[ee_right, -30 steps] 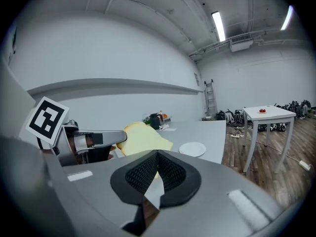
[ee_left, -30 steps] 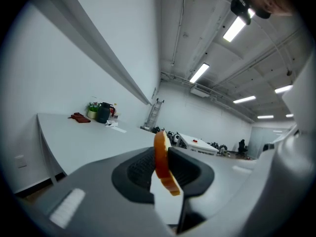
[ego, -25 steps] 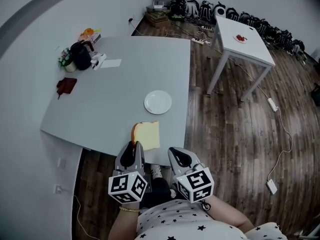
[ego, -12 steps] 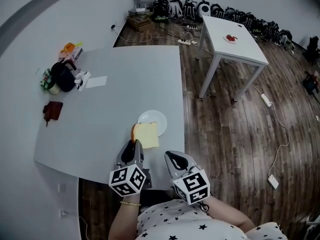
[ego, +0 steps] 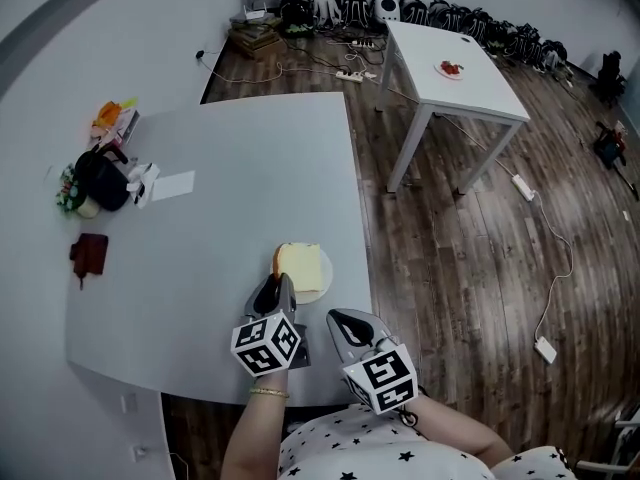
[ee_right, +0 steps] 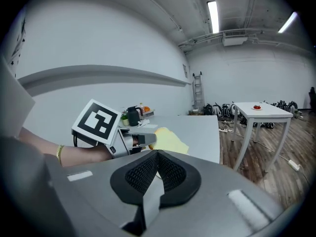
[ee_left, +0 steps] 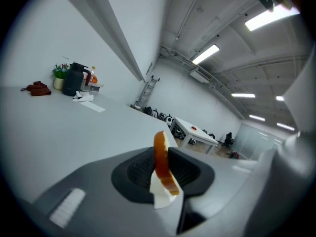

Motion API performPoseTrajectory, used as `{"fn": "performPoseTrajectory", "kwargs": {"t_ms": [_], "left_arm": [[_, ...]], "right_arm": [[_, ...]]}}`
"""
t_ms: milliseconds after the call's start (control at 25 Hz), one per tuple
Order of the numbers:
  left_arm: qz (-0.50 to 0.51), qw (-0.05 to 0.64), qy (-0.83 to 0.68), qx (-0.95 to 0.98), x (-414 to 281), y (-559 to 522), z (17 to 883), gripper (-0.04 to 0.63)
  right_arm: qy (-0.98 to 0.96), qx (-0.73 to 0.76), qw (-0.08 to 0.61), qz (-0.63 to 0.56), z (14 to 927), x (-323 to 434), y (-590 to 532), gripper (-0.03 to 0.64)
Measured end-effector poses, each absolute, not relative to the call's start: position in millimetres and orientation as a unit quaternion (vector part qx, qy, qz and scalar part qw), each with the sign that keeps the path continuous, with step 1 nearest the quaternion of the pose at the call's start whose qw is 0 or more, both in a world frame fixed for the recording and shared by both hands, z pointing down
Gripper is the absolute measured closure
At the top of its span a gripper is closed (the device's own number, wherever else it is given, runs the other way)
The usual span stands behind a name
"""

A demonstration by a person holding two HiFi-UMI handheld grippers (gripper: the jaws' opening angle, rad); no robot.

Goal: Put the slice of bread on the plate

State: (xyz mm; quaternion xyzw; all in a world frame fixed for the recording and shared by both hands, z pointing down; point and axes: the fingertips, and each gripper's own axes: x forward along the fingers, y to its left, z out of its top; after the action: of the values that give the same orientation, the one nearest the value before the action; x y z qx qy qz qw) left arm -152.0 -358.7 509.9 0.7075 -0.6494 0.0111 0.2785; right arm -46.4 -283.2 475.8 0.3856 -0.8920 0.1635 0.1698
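A slice of bread [ego: 298,261] with a brown crust hangs flat just over the white plate [ego: 325,286], near the grey table's right front corner. My left gripper [ego: 279,283] is shut on the slice's near edge. In the left gripper view the bread [ee_left: 159,152] stands edge-on, pinched between the dark pads. The right gripper [ego: 338,318] hovers beside the left one, a little nearer me, with its pads together and nothing in them. In the right gripper view the yellow slice [ee_right: 168,139] sticks out of the left gripper [ee_right: 143,139].
A black jug [ego: 100,183], a sheet of paper [ego: 172,185] and a red cloth [ego: 88,251] lie at the grey table's far left. The table's right edge [ego: 358,238] runs close by the plate. A small white table [ego: 450,68] stands beyond on the wooden floor.
The left gripper has carried the bread away from the table's front edge until it covers most of the plate. The right gripper followed alongside.
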Motion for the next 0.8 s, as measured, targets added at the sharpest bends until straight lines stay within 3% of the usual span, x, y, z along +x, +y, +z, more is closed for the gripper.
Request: {"fn": "performPoseTrajectory", "kwargs": {"t_ms": [320,560,800], "left_arm": [[0.059,0.304,-0.653,0.691,-164.9,-374.0,544.9,0.491],[0.126,0.256,-0.678,0.677,-180.3,-369.3,553.6,0.441],[0.116,0.247,-0.684,0.676,-183.2,-357.1,542.9,0.436]], "right_arm": [[-0.885,0.390,0.183,0.177,487.3,-50.6,-294.9,0.618],[-0.889,0.381,0.184,0.176,488.5,-57.7,-295.8,0.618],[-0.897,0.367,0.183,0.168,486.6,-66.3,-291.5,0.619]]}}
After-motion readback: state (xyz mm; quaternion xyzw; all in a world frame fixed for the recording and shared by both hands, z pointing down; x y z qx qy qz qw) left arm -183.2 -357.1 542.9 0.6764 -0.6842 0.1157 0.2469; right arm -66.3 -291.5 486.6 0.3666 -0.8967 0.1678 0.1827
